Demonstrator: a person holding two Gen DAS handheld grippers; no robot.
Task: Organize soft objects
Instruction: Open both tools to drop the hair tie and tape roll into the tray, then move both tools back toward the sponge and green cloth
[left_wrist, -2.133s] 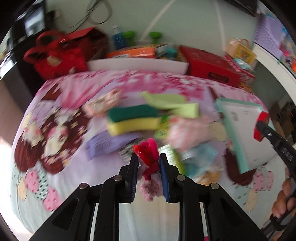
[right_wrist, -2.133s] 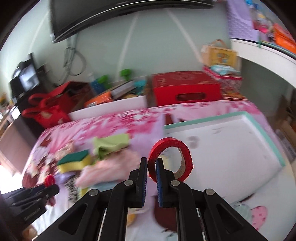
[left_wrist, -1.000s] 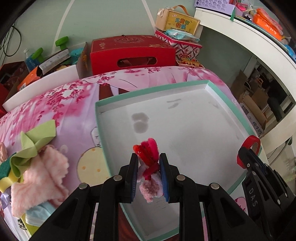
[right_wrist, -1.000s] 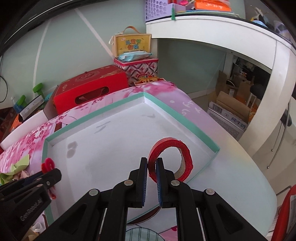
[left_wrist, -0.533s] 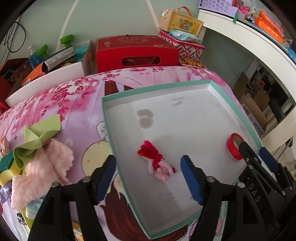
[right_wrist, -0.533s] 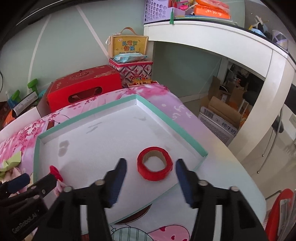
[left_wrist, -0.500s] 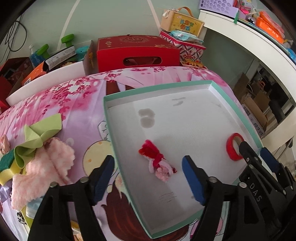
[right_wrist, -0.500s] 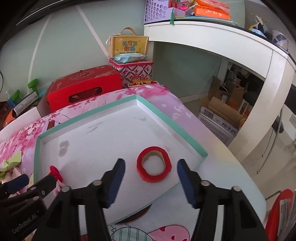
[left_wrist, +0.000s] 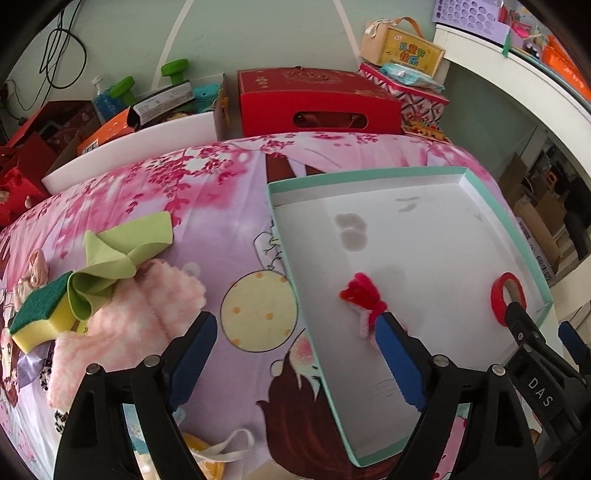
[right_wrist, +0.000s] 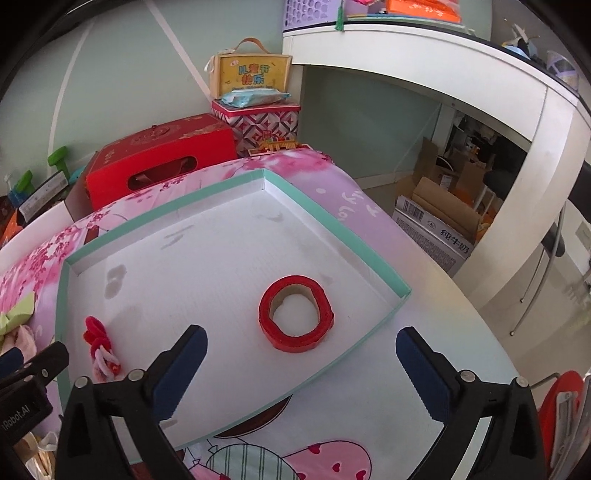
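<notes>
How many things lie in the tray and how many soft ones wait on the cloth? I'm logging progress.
In tray: 2, red tape roll, fuzzy flower
On cloth: 3, green cloth, pink cloth, sponge
Total: 5

A shallow tray (right_wrist: 376, 256) sits on a table covered by a printed cloth (left_wrist: 236, 192). In the tray lie a tape roll (right_wrist: 295, 314) toward its right side and a fuzzy pipe-cleaner bundle (left_wrist: 364, 299) toward its left, well apart. Left of the tray, on the cloth, a folded cloth (left_wrist: 122, 251) lies partly over a fluffy towel (left_wrist: 140, 310), a sponge (left_wrist: 40, 310) just beside them. Behind the table stands a gift box (left_wrist: 317, 103).
</notes>
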